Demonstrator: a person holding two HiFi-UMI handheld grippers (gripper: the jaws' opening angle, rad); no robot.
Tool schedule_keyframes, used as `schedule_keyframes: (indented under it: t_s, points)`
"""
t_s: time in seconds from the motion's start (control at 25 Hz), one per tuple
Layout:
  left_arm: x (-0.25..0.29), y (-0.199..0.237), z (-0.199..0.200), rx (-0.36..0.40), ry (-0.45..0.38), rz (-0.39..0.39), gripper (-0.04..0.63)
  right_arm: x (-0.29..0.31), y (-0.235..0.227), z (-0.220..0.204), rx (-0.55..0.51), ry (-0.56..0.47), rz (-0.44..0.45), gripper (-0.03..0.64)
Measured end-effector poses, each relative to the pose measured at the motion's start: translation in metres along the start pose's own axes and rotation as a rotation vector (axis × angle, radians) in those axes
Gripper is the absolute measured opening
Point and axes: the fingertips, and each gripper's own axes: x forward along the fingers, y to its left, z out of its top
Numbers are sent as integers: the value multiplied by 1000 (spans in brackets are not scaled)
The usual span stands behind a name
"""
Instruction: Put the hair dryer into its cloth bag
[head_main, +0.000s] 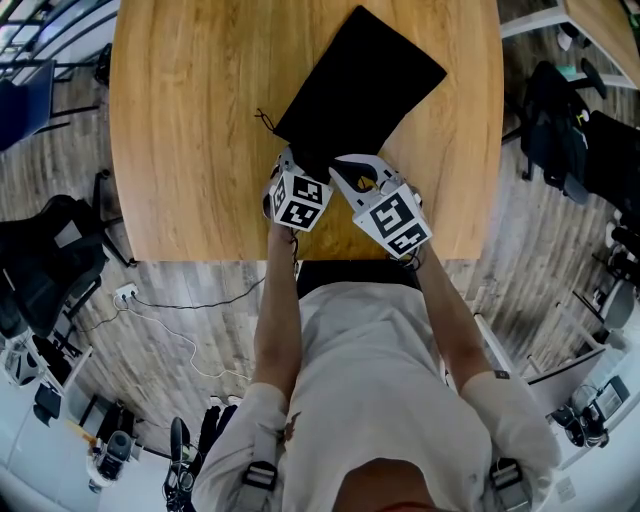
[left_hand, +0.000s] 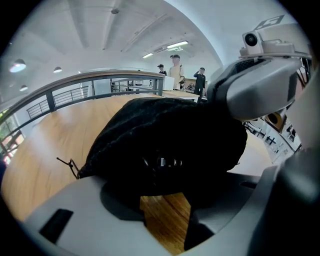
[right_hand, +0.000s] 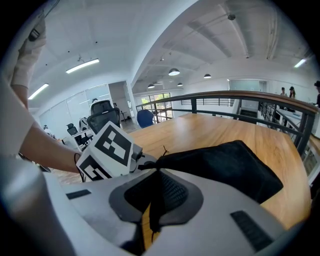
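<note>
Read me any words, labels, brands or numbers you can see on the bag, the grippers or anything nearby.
No readable text anywhere.
cloth bag: plain black, no label or brand showing.
Cubes on the left gripper and the right gripper: black-and-white square patterns only, no letters or digits.
white panel at the right of the left gripper view: dark marks, too small and blurred to read.

One black cloth bag (head_main: 360, 85), one wooden table (head_main: 200, 120), two grippers: left gripper (head_main: 293, 163), right gripper (head_main: 348, 172).
</note>
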Motion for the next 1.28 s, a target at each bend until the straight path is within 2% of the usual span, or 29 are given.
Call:
schedule_keyframes:
  t_s: [0.68, 0.72, 0.8, 1.28]
  points:
    - [-40, -2, -30, -18, 22, 22, 236, 11, 1, -16, -23, 61, -30, 32]
    - [-44, -2, -31, -20, 21, 25, 236, 11, 2, -18, -24, 66, -29, 47]
    - [-51, 1, -34, -24, 17, 33, 236, 12, 4, -20, -24, 77, -31, 149]
    - [-90, 10, -23, -29, -55, 64, 235, 2, 11, -15, -35, 70, -72, 155]
